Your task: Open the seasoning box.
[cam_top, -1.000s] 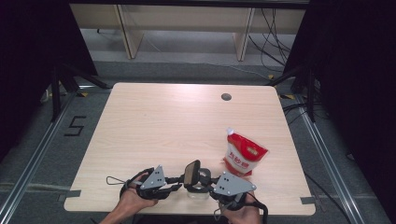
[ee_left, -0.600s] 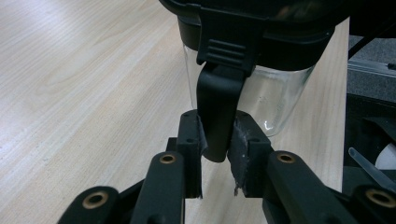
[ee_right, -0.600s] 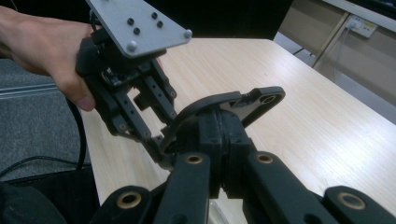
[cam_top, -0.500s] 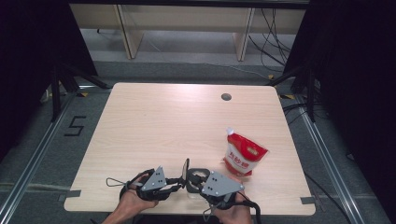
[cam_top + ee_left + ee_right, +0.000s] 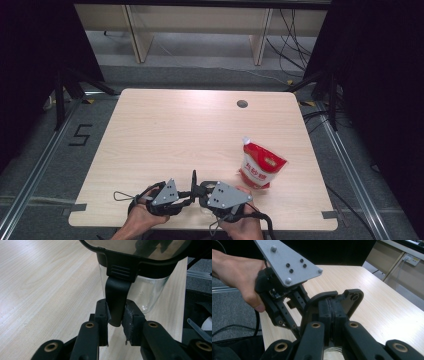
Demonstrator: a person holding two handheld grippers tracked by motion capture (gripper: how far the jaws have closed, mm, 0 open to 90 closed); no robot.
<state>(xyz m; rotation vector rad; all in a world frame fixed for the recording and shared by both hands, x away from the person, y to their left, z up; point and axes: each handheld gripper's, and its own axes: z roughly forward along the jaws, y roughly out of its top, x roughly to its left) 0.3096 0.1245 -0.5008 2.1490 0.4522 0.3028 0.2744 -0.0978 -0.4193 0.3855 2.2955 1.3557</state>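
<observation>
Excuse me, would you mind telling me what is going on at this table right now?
A person works a clear container at the table's near edge with two handheld grippers. The left gripper is shut on the black latch of its lid; the right gripper is shut on the lid's rim. A red pouch stands to the right, untouched.

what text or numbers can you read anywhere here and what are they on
"5": black mark on the grey floor left of the table.
Red and white pouch: white print on its red front, too blurred to read.
Glass container: faint raised marks, unreadable.
Nothing else carries text.
</observation>
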